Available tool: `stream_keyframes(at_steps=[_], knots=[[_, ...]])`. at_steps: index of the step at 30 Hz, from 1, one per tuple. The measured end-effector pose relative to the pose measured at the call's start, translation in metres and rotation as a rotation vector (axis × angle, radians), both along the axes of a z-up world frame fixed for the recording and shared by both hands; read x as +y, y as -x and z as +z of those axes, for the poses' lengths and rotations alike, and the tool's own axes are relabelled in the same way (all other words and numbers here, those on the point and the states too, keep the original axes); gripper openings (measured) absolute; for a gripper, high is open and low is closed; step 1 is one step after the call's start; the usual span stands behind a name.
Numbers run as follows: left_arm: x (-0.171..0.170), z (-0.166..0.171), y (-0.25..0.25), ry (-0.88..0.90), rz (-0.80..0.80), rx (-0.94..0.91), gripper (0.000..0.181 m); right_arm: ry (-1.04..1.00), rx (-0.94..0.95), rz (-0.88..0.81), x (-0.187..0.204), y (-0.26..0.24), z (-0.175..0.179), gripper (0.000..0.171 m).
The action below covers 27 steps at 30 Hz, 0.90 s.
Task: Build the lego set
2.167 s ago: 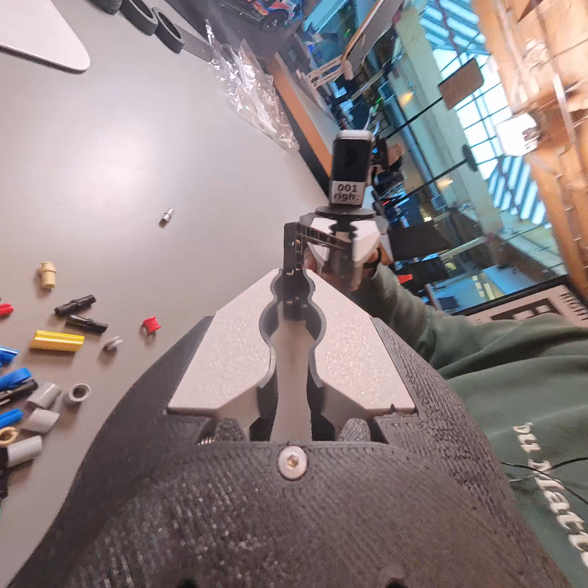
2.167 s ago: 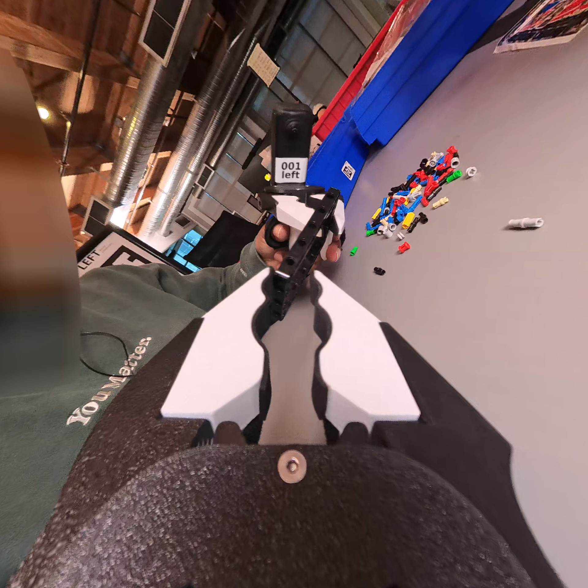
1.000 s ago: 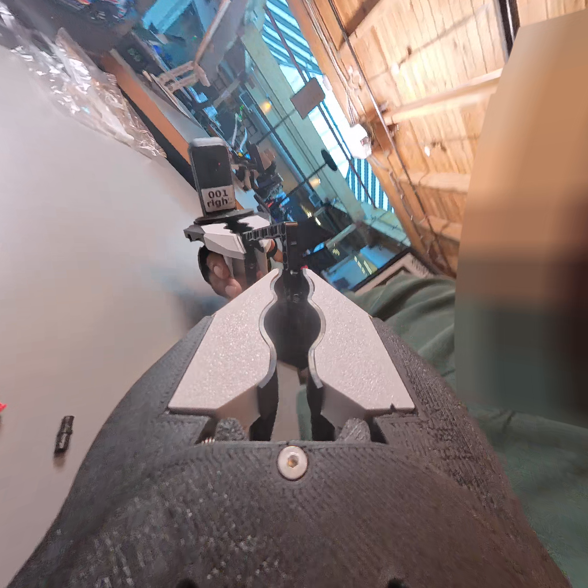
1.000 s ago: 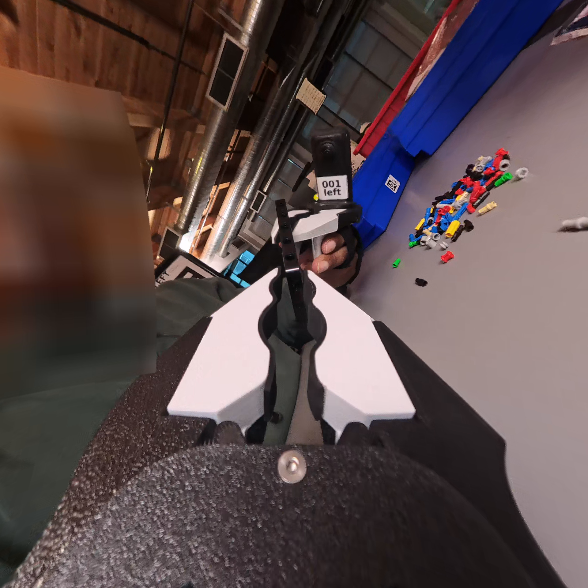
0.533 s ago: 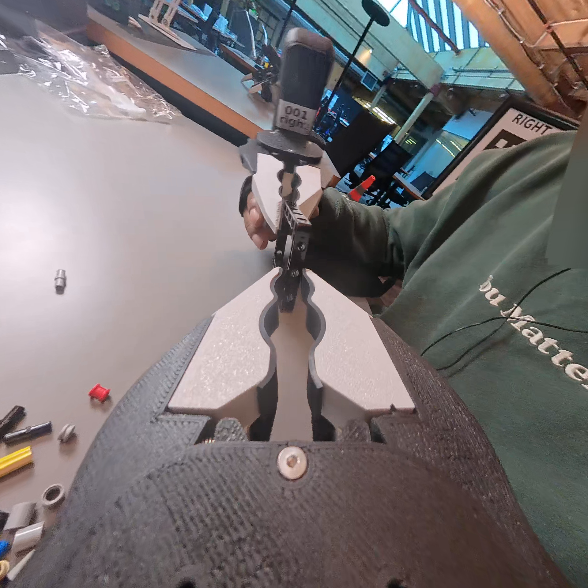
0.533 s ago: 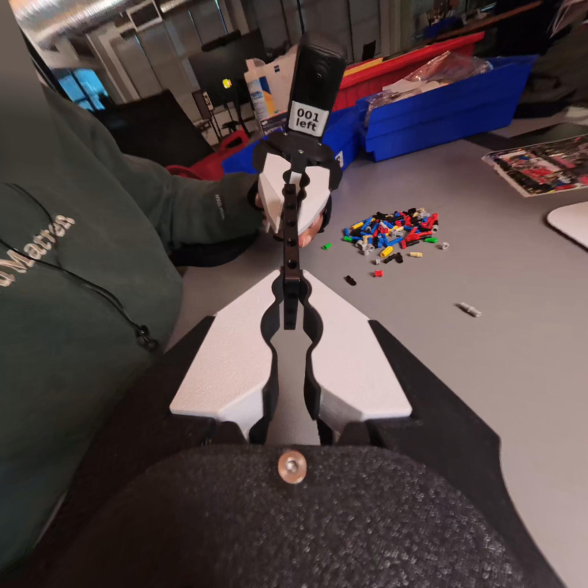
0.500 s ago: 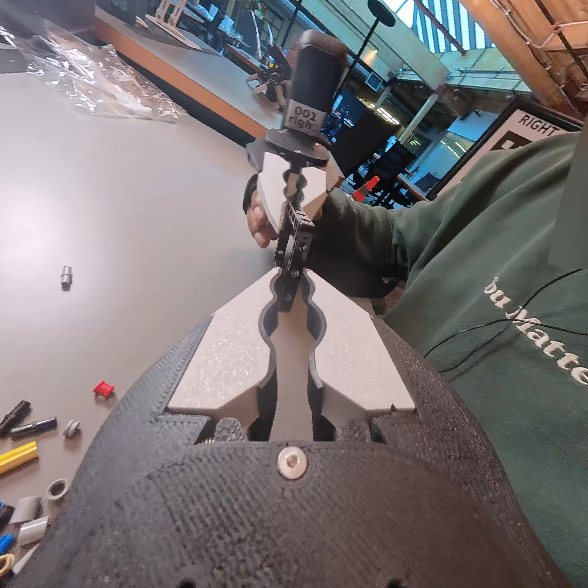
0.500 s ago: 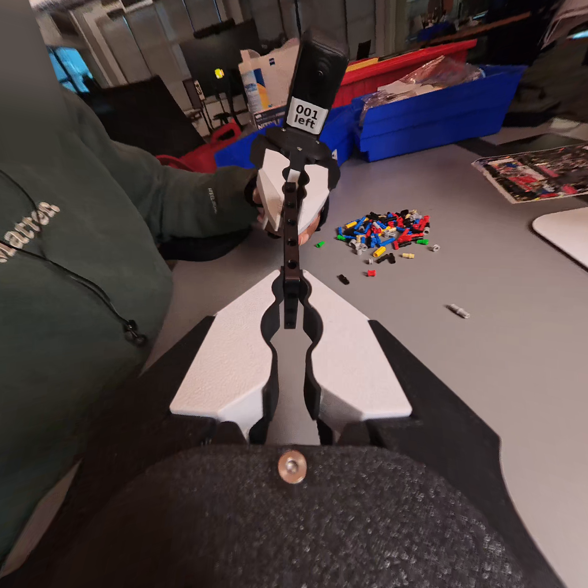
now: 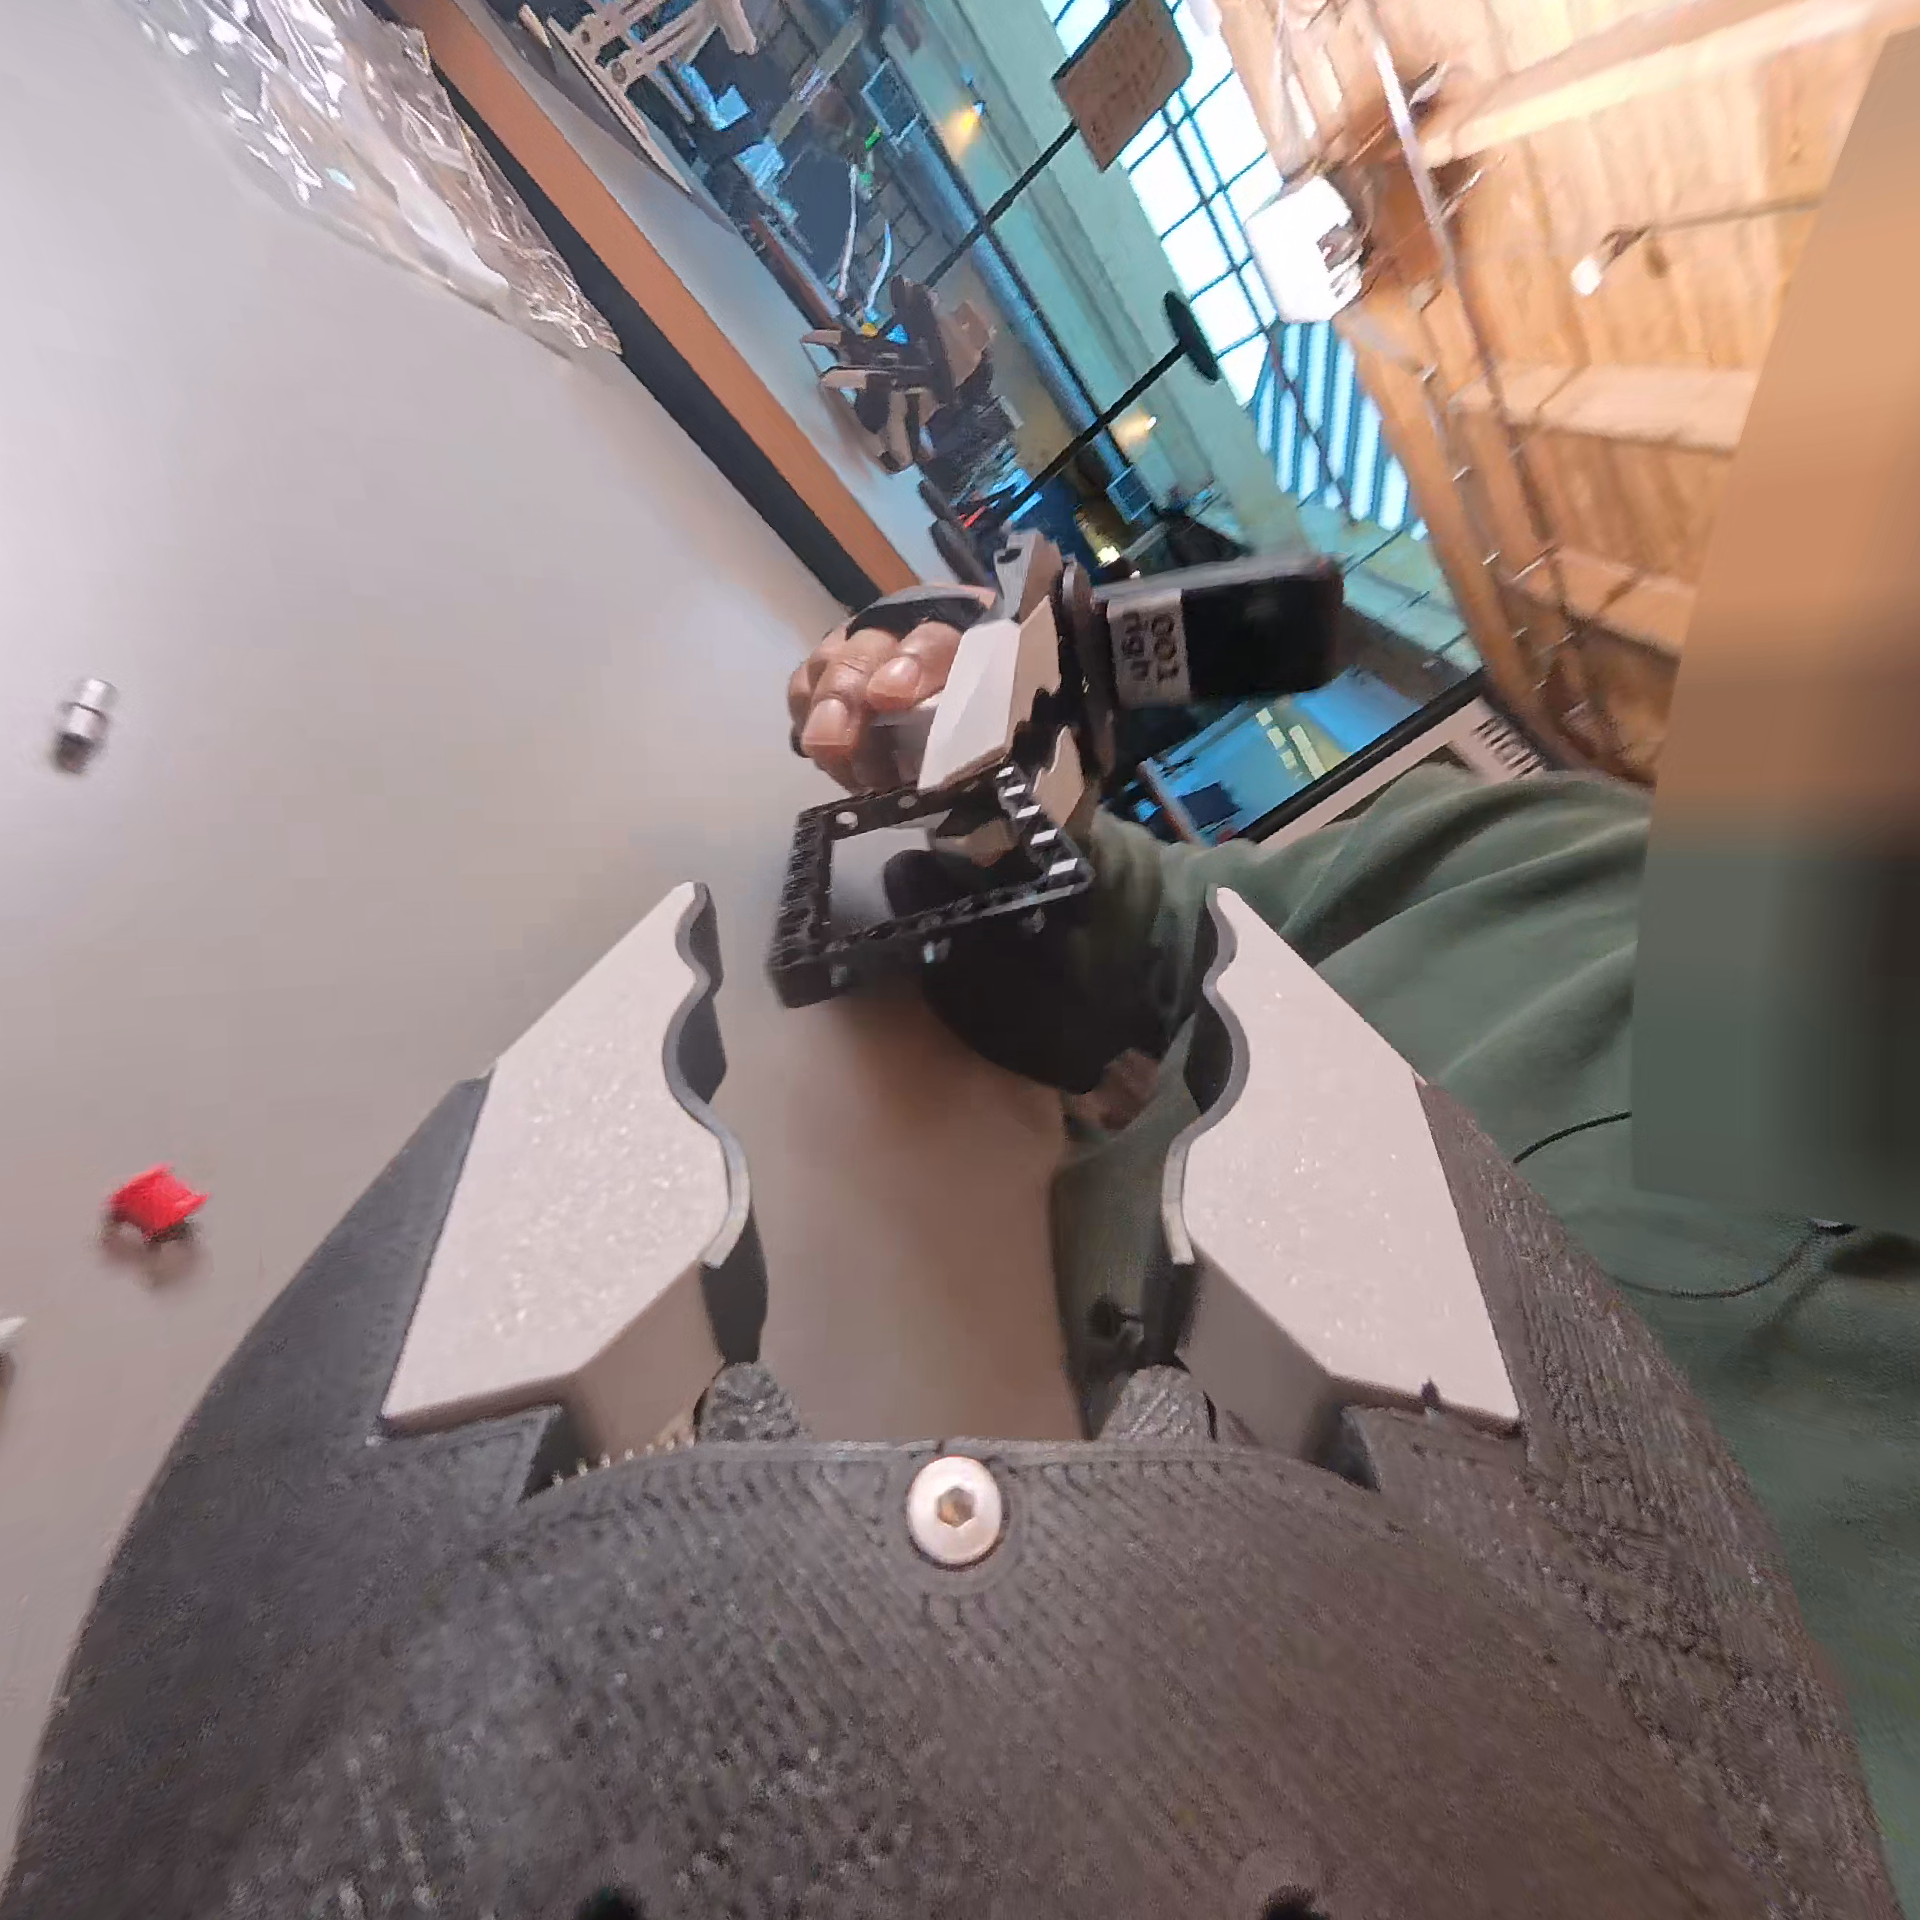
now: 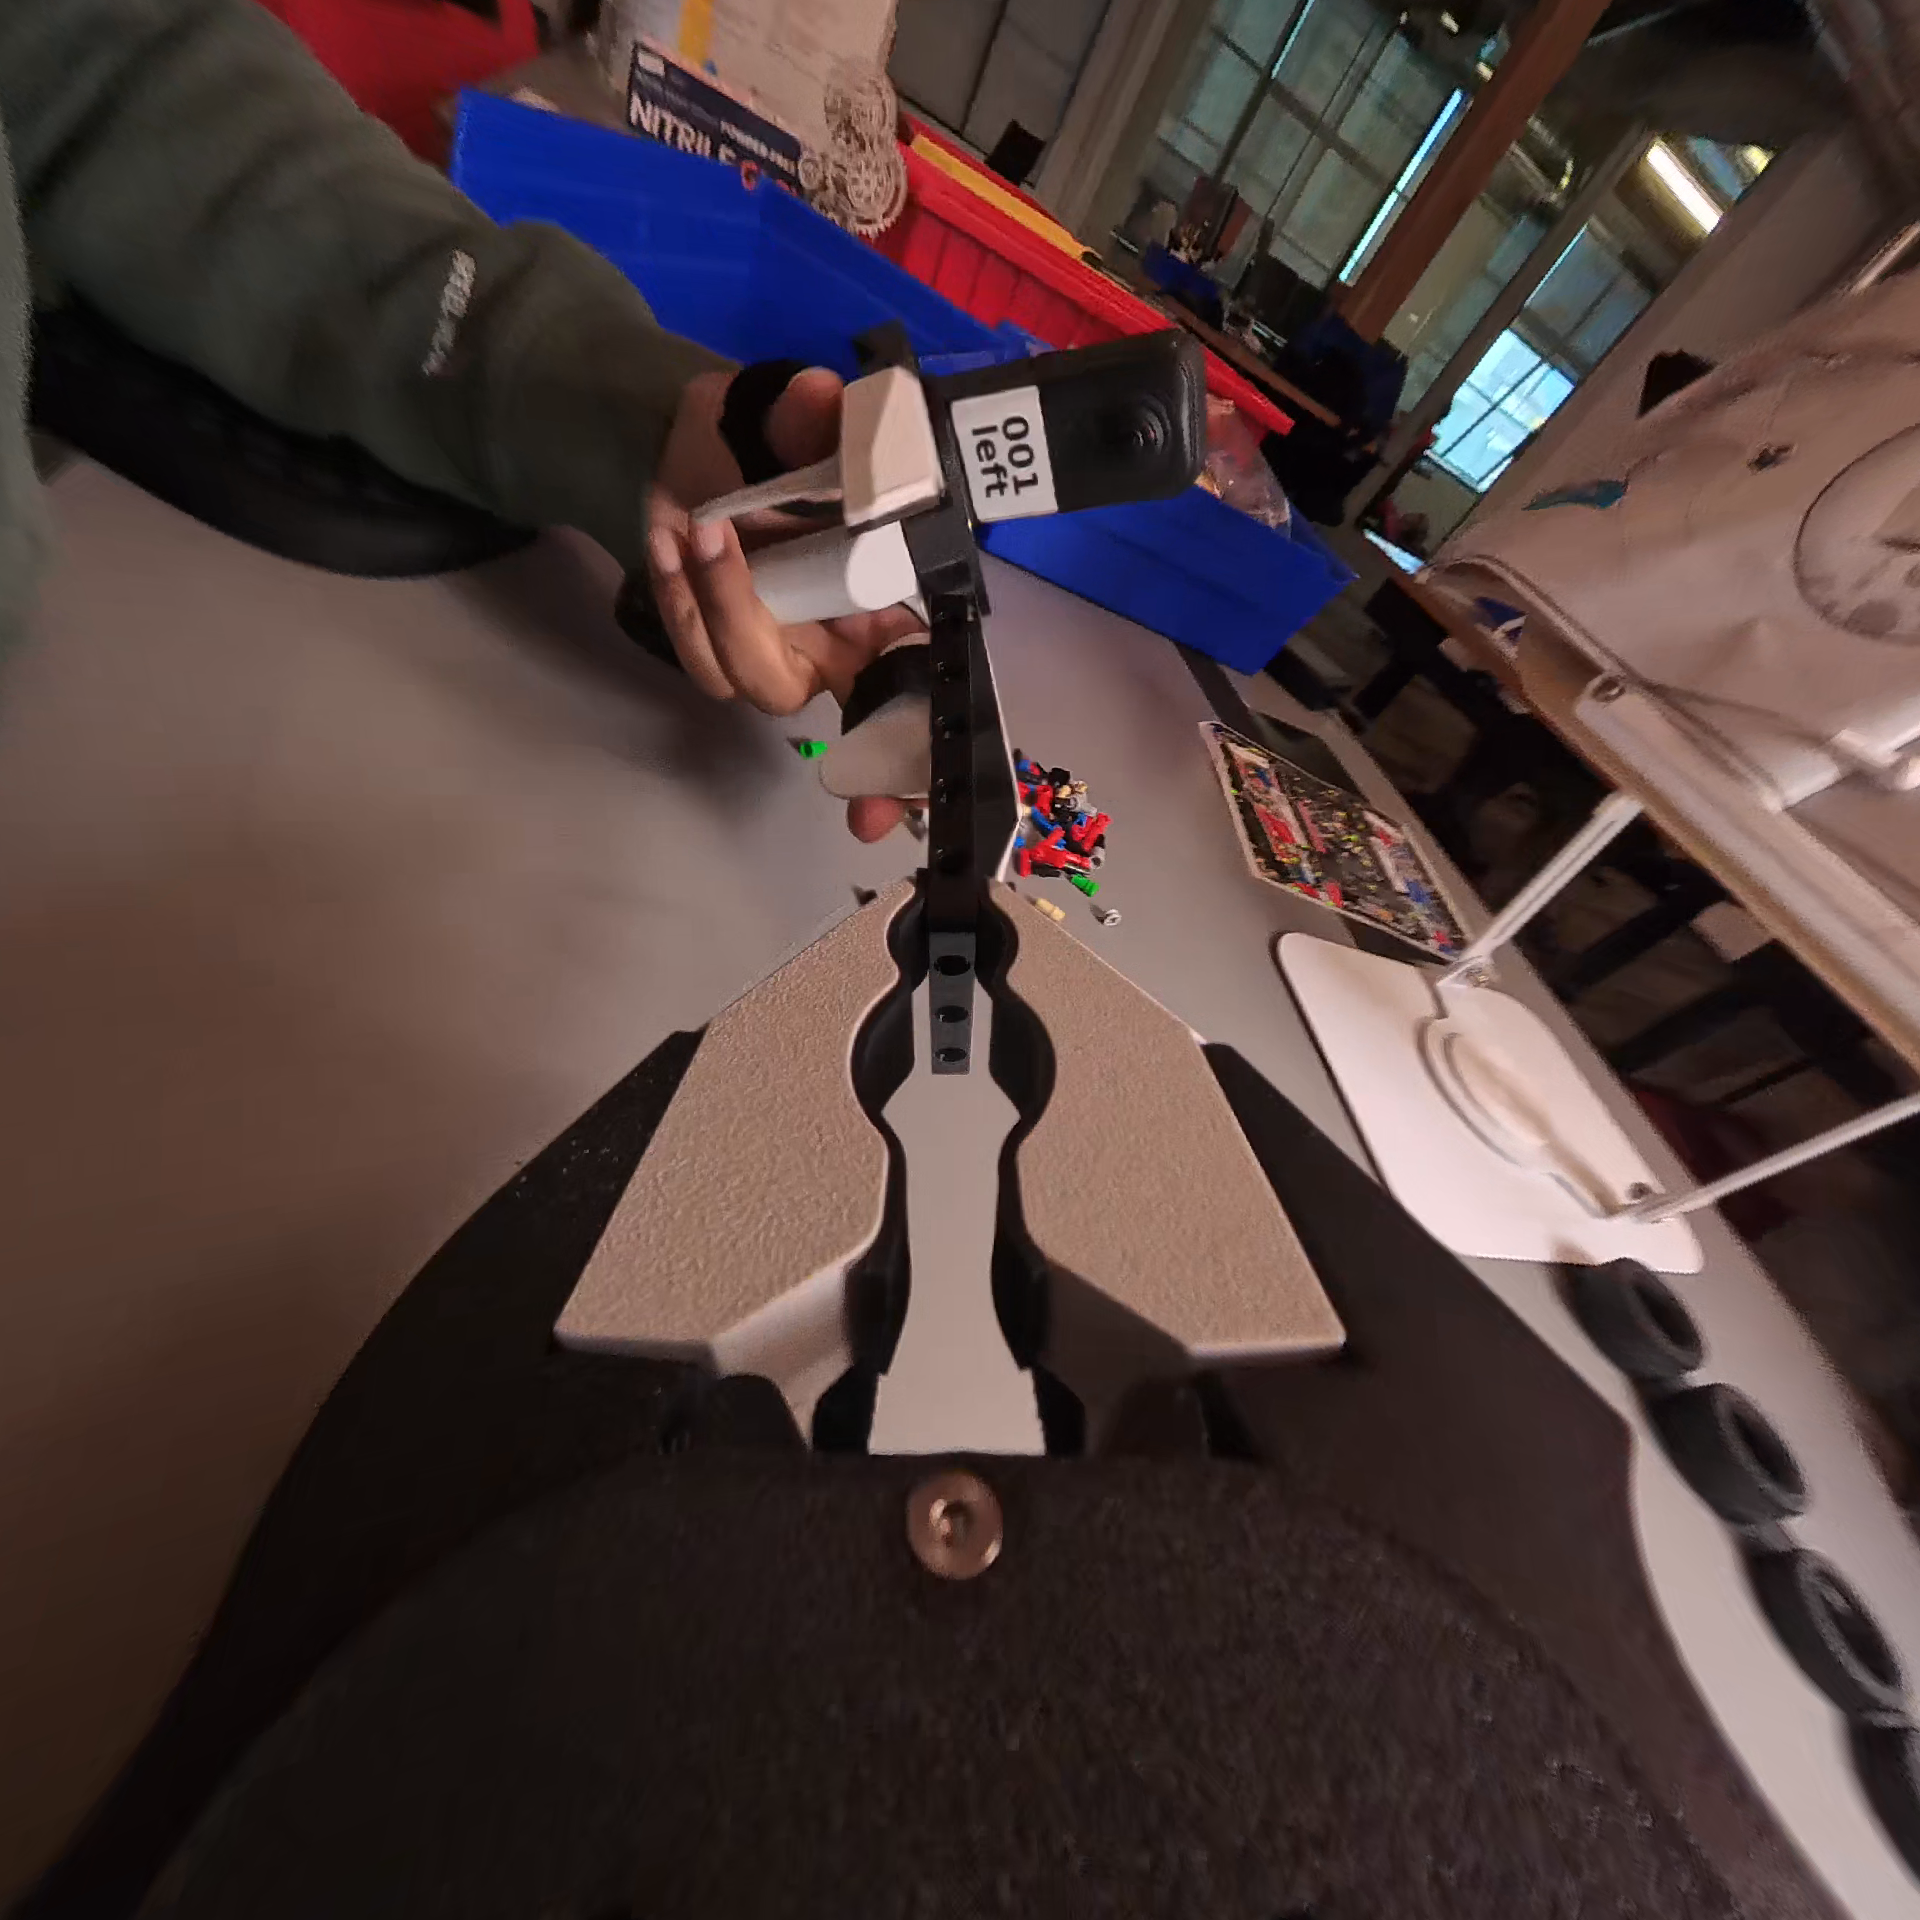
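Right gripper point(image 10: 951, 940) clamps frame point(image 9: 925, 899) edge-on; left gripper point(image 9: 961, 956), wide open and empty, faces it just ahead.

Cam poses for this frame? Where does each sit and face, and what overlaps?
Left wrist view: on the left hand-held gripper, open, facing the black lego frame and green sleeve.
Right wrist view: on the right hand-held gripper, shut on that frame, facing the loose lego pile and blue bins.
Shared: frame, grey table.
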State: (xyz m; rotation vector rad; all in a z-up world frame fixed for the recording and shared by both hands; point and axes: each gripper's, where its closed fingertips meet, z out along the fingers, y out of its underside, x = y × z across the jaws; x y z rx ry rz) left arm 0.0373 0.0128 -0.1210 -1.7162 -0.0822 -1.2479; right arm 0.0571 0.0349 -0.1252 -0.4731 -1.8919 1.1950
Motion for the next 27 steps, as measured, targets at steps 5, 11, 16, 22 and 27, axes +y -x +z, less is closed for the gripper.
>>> stream_keyframes(at_steps=[5,11,16,22,27], knots=[[0.005,-0.010,-0.003,0.069,0.006,-0.069,0.064,-0.190,0.101,-0.020,-0.009,0.003,-0.008,0.005],[0.004,-0.012,-0.001,0.037,0.016,0.074,0.064,-0.243,0.121,-0.055,-0.006,0.006,-0.010,0.006],[0.004,-0.009,0.000,-0.090,0.061,0.332,0.064,-0.079,0.034,-0.050,-0.003,0.006,-0.009,0.017],[0.005,-0.008,0.009,-0.262,0.143,0.687,0.064,0.215,-0.158,-0.039,0.012,0.006,-0.002,0.072],[0.002,-0.002,-0.002,-0.386,0.138,0.810,0.064,0.233,-0.236,0.000,0.003,0.003,-0.011,0.092]])
